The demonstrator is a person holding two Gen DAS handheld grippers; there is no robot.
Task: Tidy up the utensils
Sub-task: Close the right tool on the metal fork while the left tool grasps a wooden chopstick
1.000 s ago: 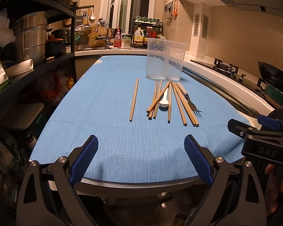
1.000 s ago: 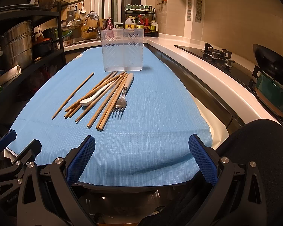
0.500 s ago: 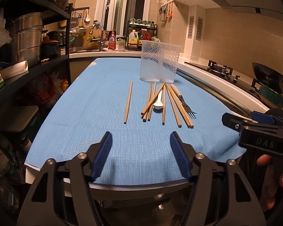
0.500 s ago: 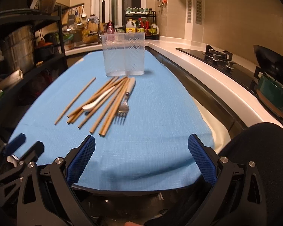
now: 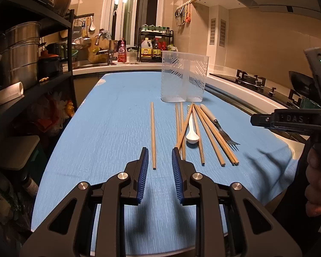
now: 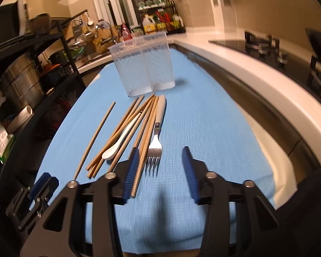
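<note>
Your left gripper (image 5: 159,160) hovers low over the blue tabletop (image 5: 109,128), its jaws narrowed to a small gap and gripping nothing; the near end of a lone chopstick (image 5: 153,135) lies just ahead of that gap. Your right gripper (image 6: 159,167) is spread wide and empty above the fork (image 6: 155,145), whose tines point toward you. Beside the fork lies the chopstick pile (image 6: 137,124) with a white spoon (image 6: 119,140) resting across it (bowl toward you). The clear two-compartment holder (image 6: 142,64) stands upright just beyond the utensils, with nothing visible inside.
</note>
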